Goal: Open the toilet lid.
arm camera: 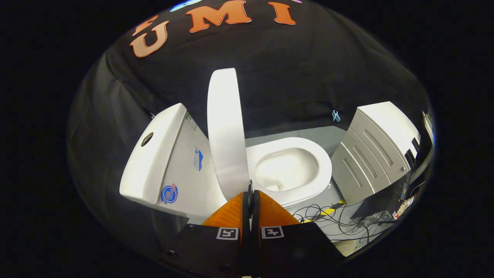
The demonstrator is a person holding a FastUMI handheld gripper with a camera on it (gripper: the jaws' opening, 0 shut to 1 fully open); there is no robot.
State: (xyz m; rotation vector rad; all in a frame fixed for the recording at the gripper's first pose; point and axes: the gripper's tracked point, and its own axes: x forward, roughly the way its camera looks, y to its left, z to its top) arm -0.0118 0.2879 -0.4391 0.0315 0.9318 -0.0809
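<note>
The gripper [251,193] has its orange fingers [231,212] pressed together, nothing between them. Just ahead of the tips the lid [225,131] stands upright, edge-on, beside the tank [154,154]. Beyond, to the right, the bowl [289,170] lies open; a cabinet [370,154] stands near its far rim, cables [332,218] on the floor between.

Bright, sharp; heavy fisheye warp, prob.

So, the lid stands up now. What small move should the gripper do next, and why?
Probably draw the gripper straight back, away from the toilet. The lid already stands upright beside the tank, and the bowl lies open, so the opening looks done. The orange fingers are pressed together just in front of the lid's lower edge; whether they touch it cannot be told, so retreat slowly.
</note>
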